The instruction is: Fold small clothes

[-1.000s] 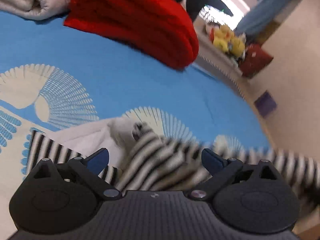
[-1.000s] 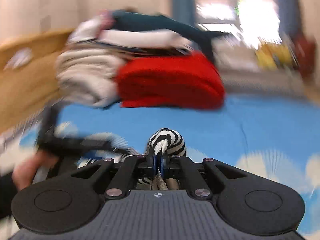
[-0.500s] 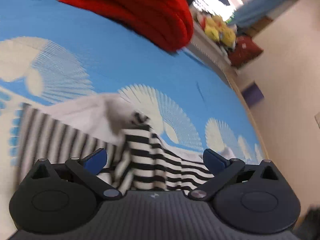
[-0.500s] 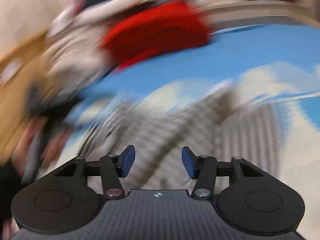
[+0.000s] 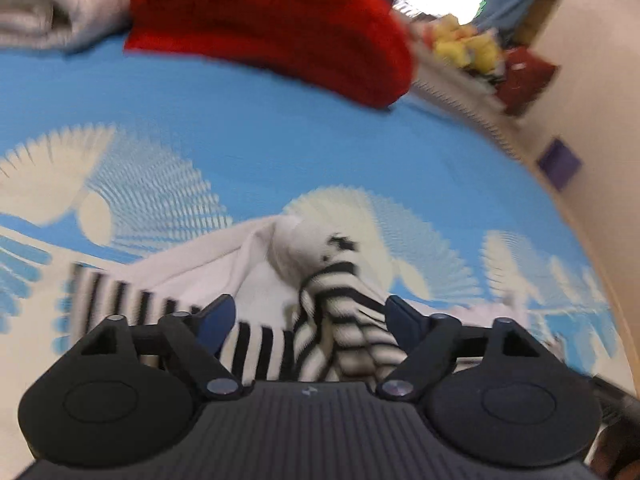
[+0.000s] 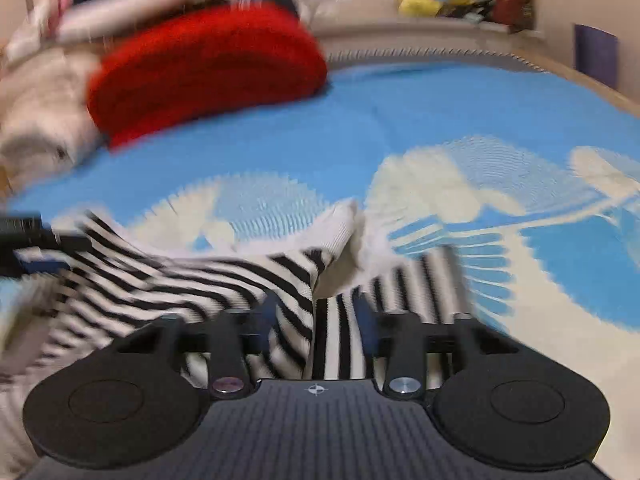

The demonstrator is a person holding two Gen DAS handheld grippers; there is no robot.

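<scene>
Two black hand-held grippers hover low over a black-and-white striped knit garment [image 6: 192, 280] lying rumpled on the blue bedspread with cream fan patterns [image 5: 280, 140], likely so each can take a side for the fold. Left gripper [image 5: 310, 318] stands wide, its jaws closing, with a bunched fold between them but unpressed. Right gripper [image 6: 316, 322] stands partly apart over the cloth, holding nothing; a second ago it was pinched on a striped roll and held higher.
</scene>
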